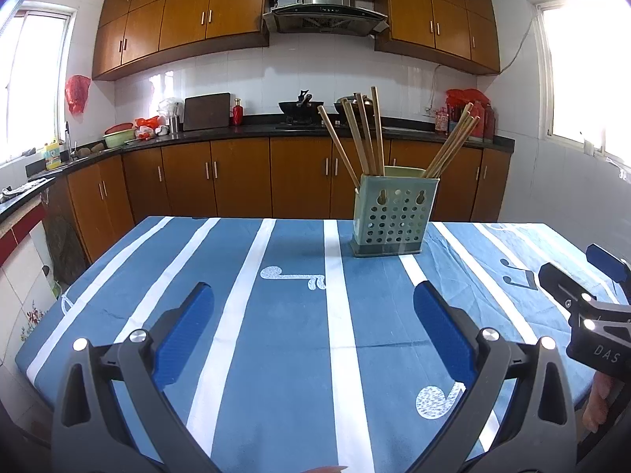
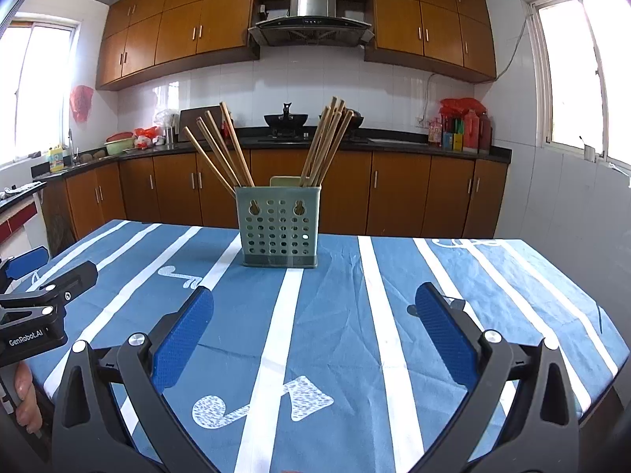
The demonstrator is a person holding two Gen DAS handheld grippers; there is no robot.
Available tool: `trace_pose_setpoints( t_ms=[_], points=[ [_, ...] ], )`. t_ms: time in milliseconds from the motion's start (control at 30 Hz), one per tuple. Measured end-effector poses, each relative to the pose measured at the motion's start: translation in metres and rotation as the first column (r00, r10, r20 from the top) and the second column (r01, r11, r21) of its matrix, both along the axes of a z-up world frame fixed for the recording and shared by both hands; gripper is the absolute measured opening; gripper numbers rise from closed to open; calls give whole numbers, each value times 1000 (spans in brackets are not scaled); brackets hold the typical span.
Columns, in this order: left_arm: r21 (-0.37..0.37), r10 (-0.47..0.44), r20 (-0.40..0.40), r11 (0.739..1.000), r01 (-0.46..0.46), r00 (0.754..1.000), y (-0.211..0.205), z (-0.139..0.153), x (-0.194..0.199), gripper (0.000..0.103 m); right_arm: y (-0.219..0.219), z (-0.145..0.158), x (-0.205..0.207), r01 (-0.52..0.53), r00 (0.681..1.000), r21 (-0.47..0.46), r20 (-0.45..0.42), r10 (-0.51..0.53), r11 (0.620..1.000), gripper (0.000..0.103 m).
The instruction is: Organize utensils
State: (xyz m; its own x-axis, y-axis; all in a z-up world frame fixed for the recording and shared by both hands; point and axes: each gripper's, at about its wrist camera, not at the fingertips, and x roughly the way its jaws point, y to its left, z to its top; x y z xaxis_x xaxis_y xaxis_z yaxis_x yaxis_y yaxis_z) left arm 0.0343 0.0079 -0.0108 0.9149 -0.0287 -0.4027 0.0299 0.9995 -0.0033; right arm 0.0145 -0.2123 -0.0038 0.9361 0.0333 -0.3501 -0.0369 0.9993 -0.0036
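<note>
— Blue pads on the left gripper (image 1: 313, 301) are spread wide, empty. Chopsticks (image 2: 221, 149) all sit in the caddy (image 2: 279, 226), far centre.

— Right gripper (image 2: 314, 305) gapes too. I'd pinch one stick high, lift straight.

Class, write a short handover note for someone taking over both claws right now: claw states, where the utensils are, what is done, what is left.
Left claw: open, empty, hovering over the striped tablecloth.
Right claw: open, empty, also above the cloth.
Chopsticks: two bunches stand in the green perforated holder, one leaning left, one leaning right.
Done: all visible chopsticks are in the holder.
Left: no loose utensils are in view; check outside the frames before finishing.
</note>
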Motion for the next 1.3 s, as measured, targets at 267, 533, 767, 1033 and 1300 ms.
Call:
trace_pose_setpoints(
  t_ms=[267,533,767,1033,1300],
  points=[
    [-7,0,-18,1000,-1,1000,0,-4,4,99,-3,-3,1,3,1000,13,-19,-3,1000,101],
    [-8,-1,-19,1000,1,1000,0,-5,4,99,-4,-4,1,3,1000,16,-23,-3,1000,101],
    [-10,-4,-21,1000,4,1000,-1,-6,5,99,-4,-4,1,3,1000,17,-23,-3,1000,101],
    [-12,-6,-25,1000,5,1000,-2,-7,6,99,-4,-3,1,3,1000,17,-23,-3,1000,101],
    [-11,-7,-25,1000,7,1000,-3,-7,6,99,-5,-3,1,2,1000,18,-23,-2,1000,101]
  ],
)
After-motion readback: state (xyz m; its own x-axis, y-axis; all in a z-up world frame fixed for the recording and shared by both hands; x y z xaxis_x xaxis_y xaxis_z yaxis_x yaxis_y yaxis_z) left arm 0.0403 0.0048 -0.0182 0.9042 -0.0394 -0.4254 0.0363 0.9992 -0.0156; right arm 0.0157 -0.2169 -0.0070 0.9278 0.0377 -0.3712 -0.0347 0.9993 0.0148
